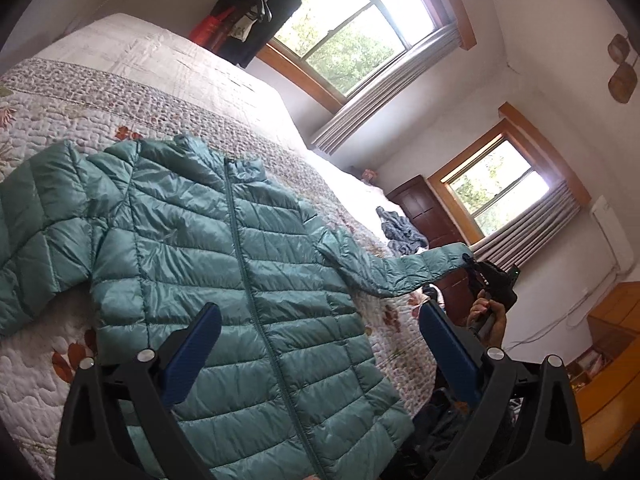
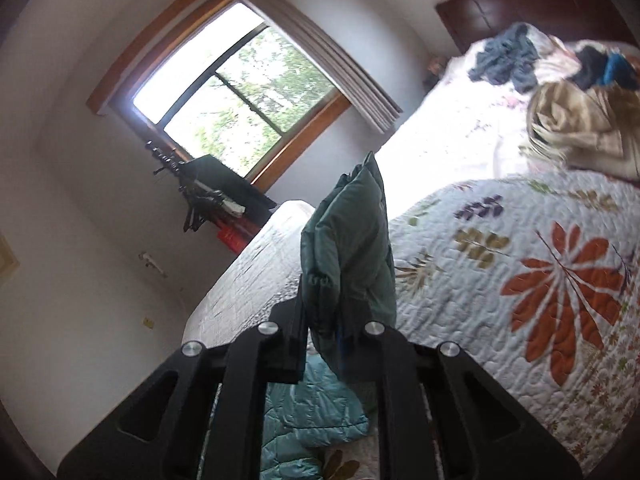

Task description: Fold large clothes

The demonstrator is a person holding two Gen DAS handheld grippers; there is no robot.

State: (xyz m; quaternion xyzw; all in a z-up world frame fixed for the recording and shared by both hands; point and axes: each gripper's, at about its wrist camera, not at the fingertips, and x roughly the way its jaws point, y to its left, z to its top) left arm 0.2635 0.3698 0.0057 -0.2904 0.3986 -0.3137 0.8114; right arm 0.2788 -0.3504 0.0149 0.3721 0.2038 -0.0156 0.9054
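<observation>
Right gripper [image 2: 336,332]: jaws clamped on the cuff of the teal puffer jacket's [image 1: 224,264] sleeve [image 1: 400,272], which is lifted clear and stretched out past the bed's edge; left gripper [image 1: 320,356]: jaws wide apart, empty, hovering over the jacket's lower front. Jacket lies front-up, zipped, spread flat on the floral quilt [image 1: 132,92], other sleeve [image 1: 28,240] flat to the side, so no fold looks made yet: both sleeves and the body are left, by my reckoning. Crumpled clothes [image 2: 508,60] and a tan bundle [image 2: 580,128] sit well apart toward the head of the bed, not in the way.
</observation>
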